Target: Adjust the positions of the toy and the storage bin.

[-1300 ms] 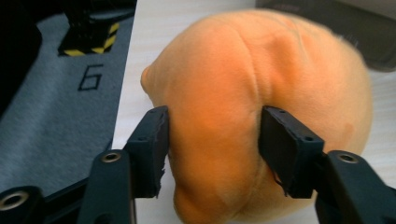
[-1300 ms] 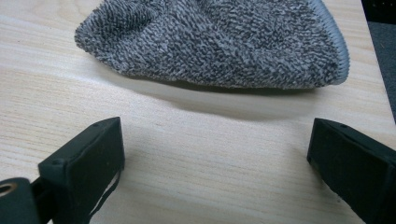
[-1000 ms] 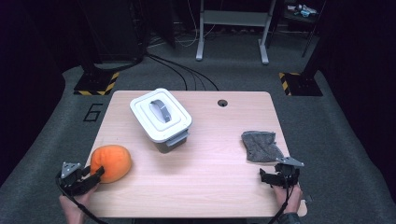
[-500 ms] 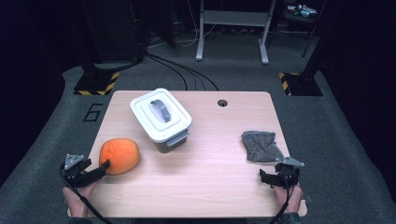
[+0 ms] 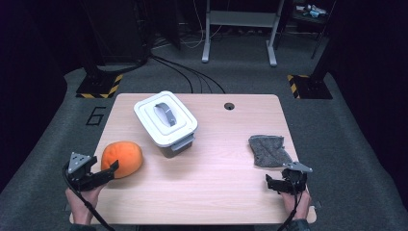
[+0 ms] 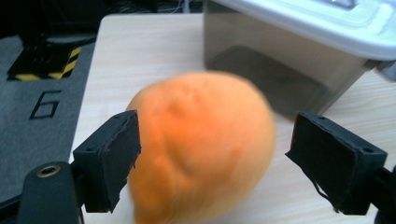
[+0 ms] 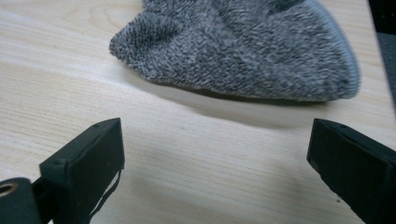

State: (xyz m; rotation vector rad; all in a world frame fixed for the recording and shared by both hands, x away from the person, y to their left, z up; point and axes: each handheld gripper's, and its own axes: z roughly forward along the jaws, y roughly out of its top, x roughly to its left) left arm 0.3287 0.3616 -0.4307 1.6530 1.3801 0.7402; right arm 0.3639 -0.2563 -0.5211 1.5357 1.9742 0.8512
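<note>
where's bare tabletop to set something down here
Widest free patch: between the orange ball and the grey cloth, in front of the lidded box. Also the far right corner by the cable hole. Crowded around the ball and left claw.

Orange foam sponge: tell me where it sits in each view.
High view: the rounded orange foam sponge lies at the table's left front, beside the left gripper.
Left gripper view: centre, blurred, between the open jaws.
Right gripper view: not in it.
Shared landmark: the white-lidded grey box.
</note>
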